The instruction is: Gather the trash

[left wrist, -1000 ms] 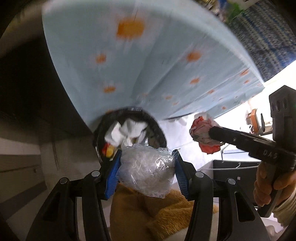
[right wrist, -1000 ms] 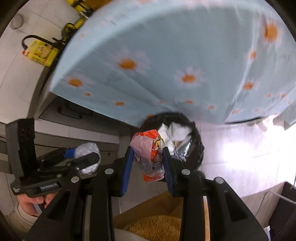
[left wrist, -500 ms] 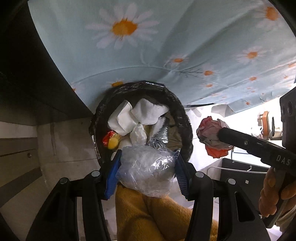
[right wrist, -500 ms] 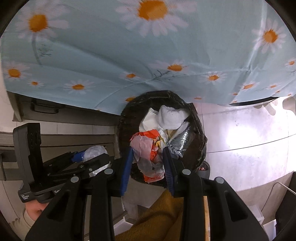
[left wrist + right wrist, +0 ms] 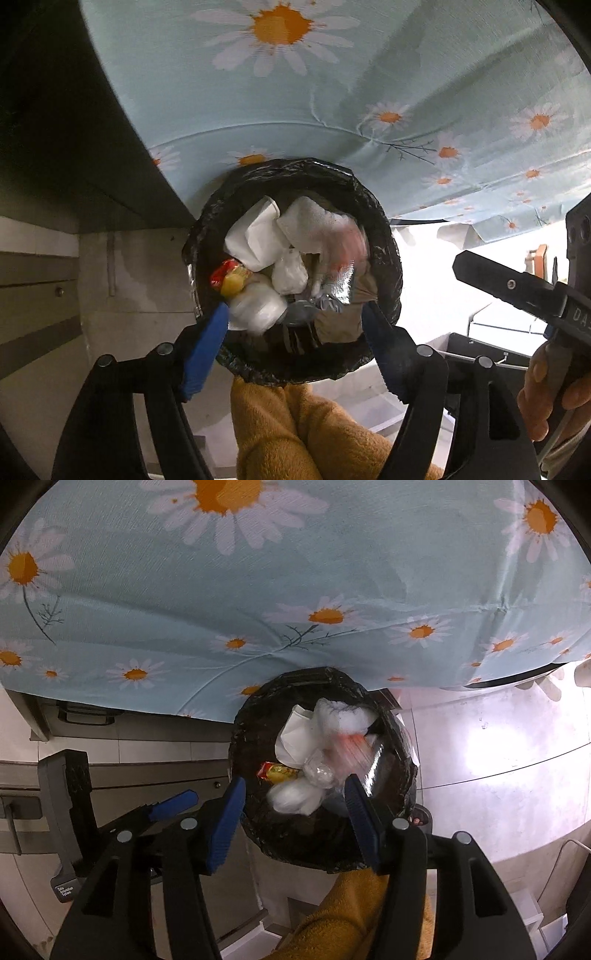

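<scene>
A black-lined trash bin (image 5: 384, 236) (image 5: 255, 734) stands on the floor below both grippers, holding white tissues, a red-yellow wrapper (image 5: 229, 277) (image 5: 277, 772) and foil. My left gripper (image 5: 295, 339) is open and empty right above the bin; a clear plastic bag (image 5: 258, 308) (image 5: 295, 797) is blurred, dropping into the bin. My right gripper (image 5: 295, 816) is open and empty above the bin too; a red and white crumpled wrapper (image 5: 349, 749) (image 5: 343, 247) is blurred, falling inside. The right gripper's finger (image 5: 509, 286) shows in the left wrist view, the left gripper's fingers (image 5: 170, 806) in the right wrist view.
A light blue daisy tablecloth (image 5: 332, 92) (image 5: 295, 590) hangs over the table edge just behind the bin. Grey cabinets (image 5: 92, 746) stand to the left. A mustard fleece sleeve (image 5: 303, 432) is below the grippers. A dark box (image 5: 480, 350) sits at the right on the white floor.
Both grippers have opened over the bin. The clear plastic bag left the left gripper and the red and white wrapper left the right one; both are falling into the bin.
</scene>
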### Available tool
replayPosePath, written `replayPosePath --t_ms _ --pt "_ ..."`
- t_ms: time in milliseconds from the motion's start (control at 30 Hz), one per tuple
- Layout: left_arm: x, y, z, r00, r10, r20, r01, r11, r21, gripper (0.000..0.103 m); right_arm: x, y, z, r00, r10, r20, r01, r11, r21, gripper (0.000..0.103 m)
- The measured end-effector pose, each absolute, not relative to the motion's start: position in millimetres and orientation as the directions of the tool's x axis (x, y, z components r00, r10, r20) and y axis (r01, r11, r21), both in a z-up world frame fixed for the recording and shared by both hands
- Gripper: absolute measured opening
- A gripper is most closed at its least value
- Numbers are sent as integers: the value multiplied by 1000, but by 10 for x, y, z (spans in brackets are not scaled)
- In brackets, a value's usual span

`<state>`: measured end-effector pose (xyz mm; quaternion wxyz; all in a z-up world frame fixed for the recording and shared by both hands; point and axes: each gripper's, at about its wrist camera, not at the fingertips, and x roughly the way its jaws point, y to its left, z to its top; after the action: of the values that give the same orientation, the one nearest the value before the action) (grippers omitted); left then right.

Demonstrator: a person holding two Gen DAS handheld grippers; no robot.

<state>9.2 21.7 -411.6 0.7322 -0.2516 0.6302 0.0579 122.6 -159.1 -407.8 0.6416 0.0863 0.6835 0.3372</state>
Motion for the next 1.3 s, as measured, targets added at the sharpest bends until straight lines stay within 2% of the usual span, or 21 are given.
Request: replayPosePath --t_ms 367,467,700,733,800,1000,1067,1133,1233,1300 --pt "-49 224 -3761 224 -204 -953 -421 861 -284 72 1149 -1716 -3687 -146 537 -831 -370 749 549 56" --pt "-74 234 -3590 247 -251 -936 -429 837 -338 72 1092 -1760 -3478 -132 538 -832 -393 742 543 56" --pt "-133 187 -2833 336 -203 -920 -409 848 -336 72 987 -1967 -2785 -51 575 -817 -471 707 527 62" --pt "-143 183 -2717 348 -214 -913 -410 841 -353 72 977 -2001 -2676 -43 586 -809 -477 699 532 67" --pt "-138 145 -2465 370 -230 -900 -397 837 -377 72 946 -2073 -2445 -9 603 -798 -500 688 526 67" --pt "-148 32 -1645 462 -174 -870 -346 868 -357 72 968 -2342 -1762 103 665 -740 -529 667 525 68" --pt "-143 -7 -1388 480 -140 -866 -345 877 -333 72 979 -2436 -1514 151 687 -711 -544 658 520 89" --pt "-132 -58 -1202 502 -119 -856 -326 891 -316 73 990 -2539 -1248 213 712 -669 -571 646 506 89" --pt "-102 -153 -929 530 -88 -843 -306 908 -287 81 1013 -2627 -963 266 731 -628 -599 636 487 89" --pt "-98 -205 -735 554 -80 -829 -291 914 -283 81 1039 -2668 -824 291 740 -606 -607 633 481 90"
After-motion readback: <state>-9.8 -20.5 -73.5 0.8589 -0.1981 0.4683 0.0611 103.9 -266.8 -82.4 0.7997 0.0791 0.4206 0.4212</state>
